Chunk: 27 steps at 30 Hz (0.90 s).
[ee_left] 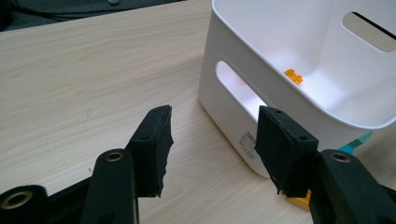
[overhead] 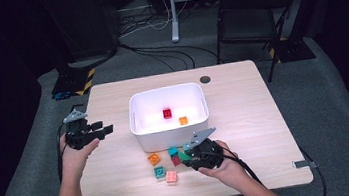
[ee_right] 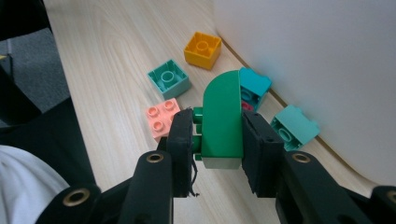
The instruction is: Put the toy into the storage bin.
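Fingers (ee_right: 184, 140) clamp green brick (ee_right: 223, 119), rounded top, studs sideways

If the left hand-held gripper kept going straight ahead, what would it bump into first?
Probably the white bin: the open left hand-held gripper points at its near lower corner, across bare table, though depth is hard to judge.

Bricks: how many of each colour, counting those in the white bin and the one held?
Orange bricks: 2
Red bricks: 2
Teal or mint bricks: 3
Pink brick: 1
Green brick, in the right gripper: 1
Total: 9
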Tool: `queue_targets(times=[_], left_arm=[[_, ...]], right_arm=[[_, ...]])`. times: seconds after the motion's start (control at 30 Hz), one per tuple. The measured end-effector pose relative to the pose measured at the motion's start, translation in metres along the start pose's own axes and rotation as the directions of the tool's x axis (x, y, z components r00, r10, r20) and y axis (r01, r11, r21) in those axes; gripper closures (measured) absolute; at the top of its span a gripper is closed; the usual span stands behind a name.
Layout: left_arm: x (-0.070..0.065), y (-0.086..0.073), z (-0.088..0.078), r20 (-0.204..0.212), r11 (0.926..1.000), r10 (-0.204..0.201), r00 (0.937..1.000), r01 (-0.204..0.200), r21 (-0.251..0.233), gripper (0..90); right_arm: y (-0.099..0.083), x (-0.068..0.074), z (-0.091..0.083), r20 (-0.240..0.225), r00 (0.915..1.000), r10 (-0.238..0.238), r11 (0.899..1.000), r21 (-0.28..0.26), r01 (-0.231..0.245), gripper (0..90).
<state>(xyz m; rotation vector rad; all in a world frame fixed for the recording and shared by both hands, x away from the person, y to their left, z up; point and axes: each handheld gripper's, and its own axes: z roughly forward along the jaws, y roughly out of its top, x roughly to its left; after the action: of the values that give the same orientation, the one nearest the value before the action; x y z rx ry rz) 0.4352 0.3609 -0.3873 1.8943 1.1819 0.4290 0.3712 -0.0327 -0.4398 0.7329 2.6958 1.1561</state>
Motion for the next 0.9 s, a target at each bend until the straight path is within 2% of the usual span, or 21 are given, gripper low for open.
queue_targets(times=[0.17, 0.5, 0.77, 0.87, 0.9], left_arm=[[0.0, 0.0, 0.0, 0.0, 1.0, 0.005, 1.0, -0.005, 0.002, 45.5], [0.0, 0.0, -0.001, -0.001, 1.0, -0.004, 1.0, 0.004, -0.009, 45.5], [0.001, 0.0, -0.001, 0.0, 1.0, -0.001, 1.0, 0.001, -0.009, 45.5], [0.001, 0.0, -0.001, 0.0, 1.0, -0.002, 1.0, 0.002, -0.006, 45.5], [0.001, 0.0, -0.001, 0.0, 1.0, -0.002, 1.0, 0.002, -0.005, 45.5]], right_arm=[[0.011, -0.002, -0.013, -0.023, 0.9997, 0.003, 1.0, -0.016, -0.004, 66.4], [0.04, -0.011, -0.042, -0.04, 0.9992, 0.007, 0.998, -0.054, -0.009, 66.4], [0.065, -0.02, -0.057, -0.009, 0.9998, -0.015, 0.997, -0.071, 0.014, 66.4], [0.073, -0.023, -0.059, -0.004, 1.0, -0.001, 0.997, -0.073, 0.0, 66.4], [0.075, -0.025, -0.059, -0.003, 0.9999, -0.014, 0.997, -0.071, 0.014, 66.4]])
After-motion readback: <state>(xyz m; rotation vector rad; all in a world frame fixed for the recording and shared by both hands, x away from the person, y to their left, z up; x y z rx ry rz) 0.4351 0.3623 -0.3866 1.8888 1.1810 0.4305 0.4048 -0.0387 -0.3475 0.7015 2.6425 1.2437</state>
